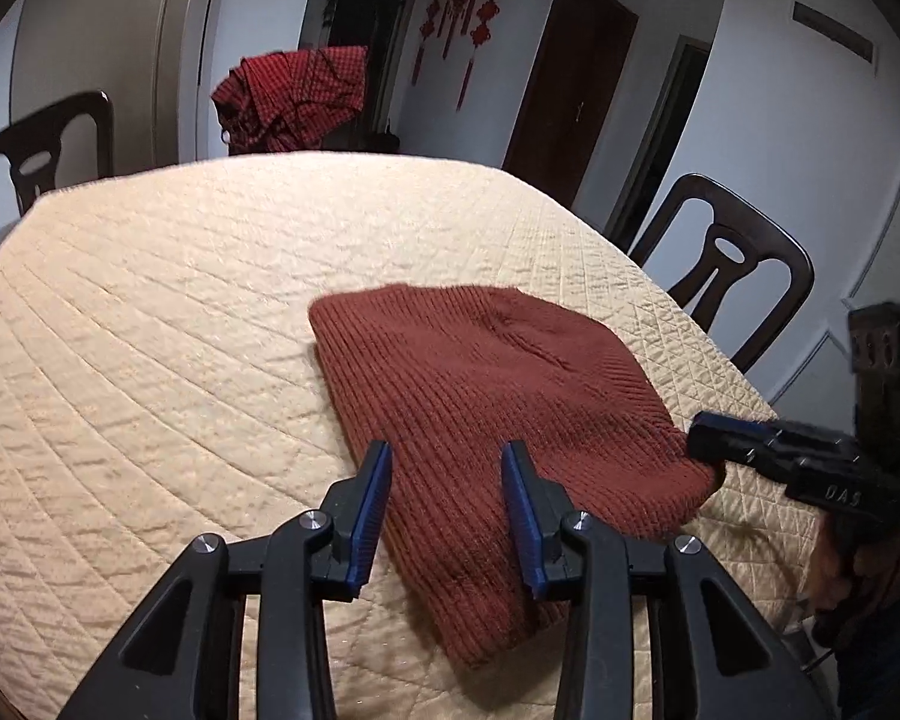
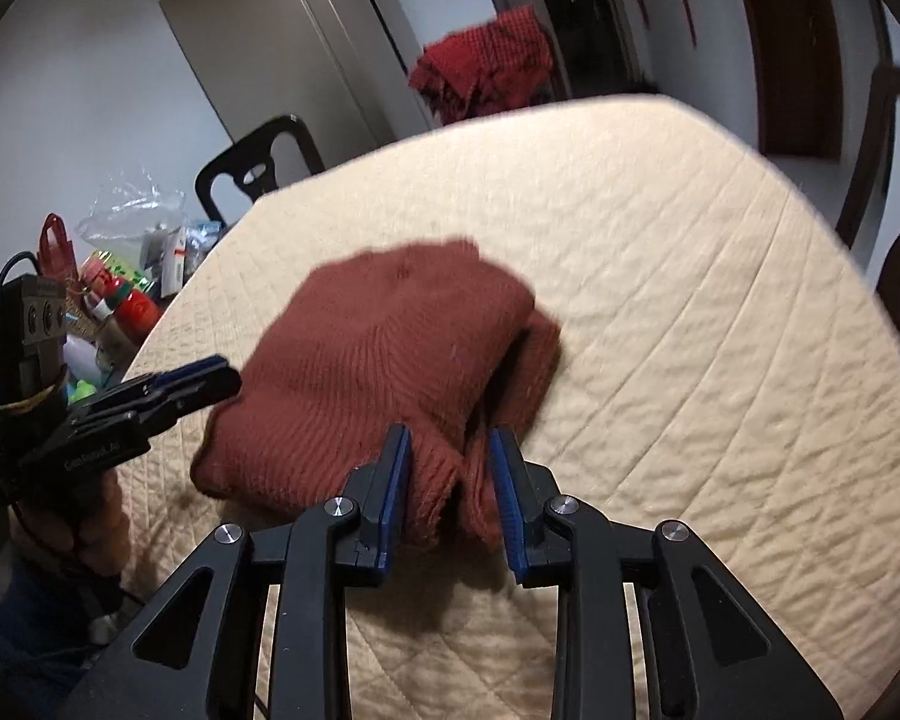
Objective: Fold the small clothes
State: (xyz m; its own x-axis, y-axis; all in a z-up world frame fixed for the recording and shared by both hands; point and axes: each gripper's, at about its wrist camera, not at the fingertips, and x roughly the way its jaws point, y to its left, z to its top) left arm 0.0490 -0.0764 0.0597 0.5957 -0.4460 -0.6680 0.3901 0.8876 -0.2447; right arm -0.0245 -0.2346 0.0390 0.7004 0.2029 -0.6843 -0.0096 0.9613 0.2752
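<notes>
A rust-brown ribbed knit hat (image 1: 480, 420) lies flat on the counter (image 1: 150, 330), which is covered by a cream quilted cloth, near the edge at which the person stands. In the left wrist view the hat's long axis runs from about 5 o'clock, at the near open hem, to about 11 o'clock, at the rounded crown. The left tongs (image 1: 447, 456) hover at the hem's near-left part with the jaws apart; the knit shows in the gap between them, and the blue pads do not press on it. The right tongs (image 2: 450, 444) stand at the opposite hem corner, where the fabric is bunched into a raised fold. Their jaws straddle this fold, the left pad lying against the knit, but a gap remains at the right pad, so no firm clamp is evident. In the left wrist view the right tongs enter from 3 o'clock and their tip meets the hat's corner. Both tongs are thus at the hem end and the crown lies farthest from them, so a fold would probably carry the hem toward 11 o'clock. Legible writing: "DAS" on the right tongs' body, and faint lettering on the left tongs' body that cannot be read with confidence. A red checked garment (image 1: 297, 99) hangs over a chair beyond the counter.
</notes>
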